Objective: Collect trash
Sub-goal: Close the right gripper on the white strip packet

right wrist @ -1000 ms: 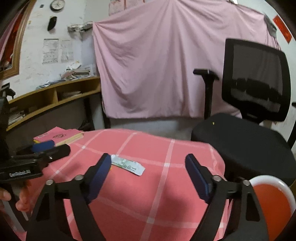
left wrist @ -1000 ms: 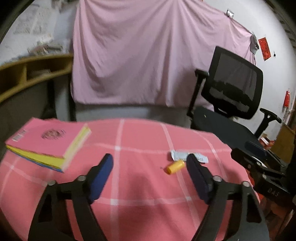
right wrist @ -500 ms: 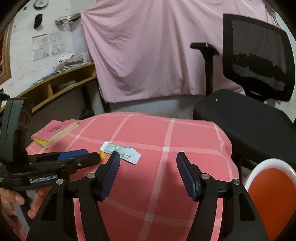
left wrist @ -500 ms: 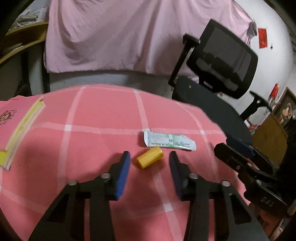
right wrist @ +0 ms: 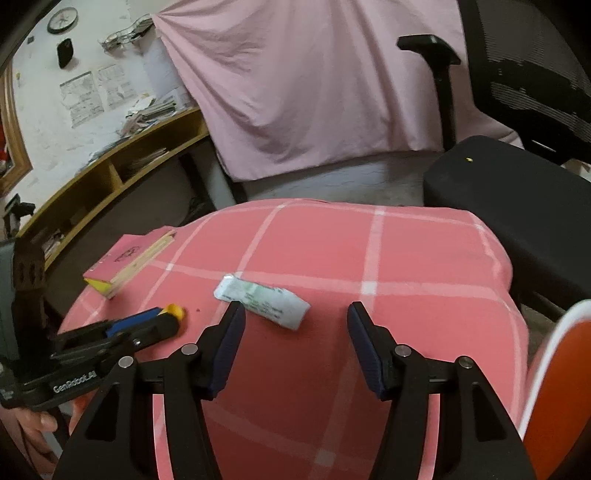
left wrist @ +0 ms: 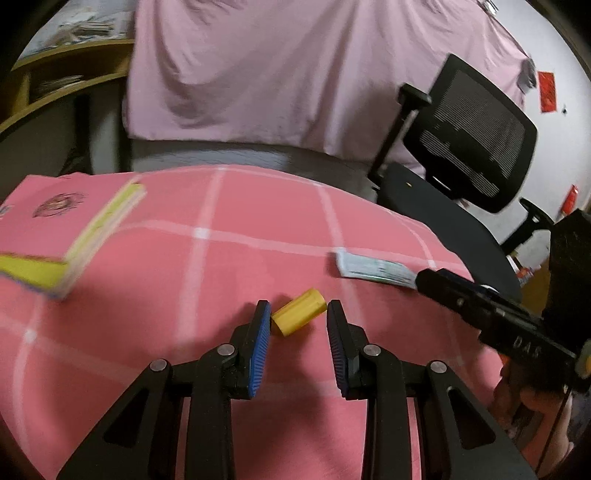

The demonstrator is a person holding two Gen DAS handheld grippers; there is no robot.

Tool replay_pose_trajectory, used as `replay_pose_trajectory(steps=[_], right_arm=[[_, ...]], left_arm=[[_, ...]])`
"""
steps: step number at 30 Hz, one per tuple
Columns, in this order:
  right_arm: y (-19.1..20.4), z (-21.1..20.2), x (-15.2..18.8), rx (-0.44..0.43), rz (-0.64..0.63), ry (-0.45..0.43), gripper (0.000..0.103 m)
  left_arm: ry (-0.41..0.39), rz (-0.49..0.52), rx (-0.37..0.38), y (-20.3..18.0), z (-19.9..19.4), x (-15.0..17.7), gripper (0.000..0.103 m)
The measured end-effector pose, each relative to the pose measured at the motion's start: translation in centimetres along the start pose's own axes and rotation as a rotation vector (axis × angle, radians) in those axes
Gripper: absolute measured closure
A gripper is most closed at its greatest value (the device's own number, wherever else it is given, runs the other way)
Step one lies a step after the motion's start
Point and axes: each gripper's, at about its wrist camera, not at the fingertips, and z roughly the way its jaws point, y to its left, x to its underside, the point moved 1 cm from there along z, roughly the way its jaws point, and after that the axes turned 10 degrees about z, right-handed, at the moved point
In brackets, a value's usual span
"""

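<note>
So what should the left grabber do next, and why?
Probably squeeze shut. The left gripper is open with the yellow tube lying between its fingers on the cloth; one finger seems to touch it, the other stands apart.

A pink book (left wrist: 70, 218) is lying on the pink checked cloth (left wrist: 207, 273), near its left edge (yellow page edges showing). A black chair (left wrist: 476, 147) is standing just beyond the cloth's right side. A pink sheet (right wrist: 295, 85) is hanging behind. A wooden shelf (right wrist: 122, 166) is curving along the left wall, papers piling on top, under a clock (right wrist: 62, 20).
</note>
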Motion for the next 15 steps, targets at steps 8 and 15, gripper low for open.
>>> replay_pose_trajectory(steps=[8, 15], right_arm=[[2.4, 4.1, -0.6, 0.007, -0.183, 0.13, 0.044], [3.2, 3.7, 0.4, 0.047, -0.258, 0.123, 0.052]], left_arm=[[-0.013, -0.074, 0.0, 1.8, -1.3, 1.2, 0.077], [-0.005, -0.067, -0.005, 1.5, -1.1, 1.1, 0.077]])
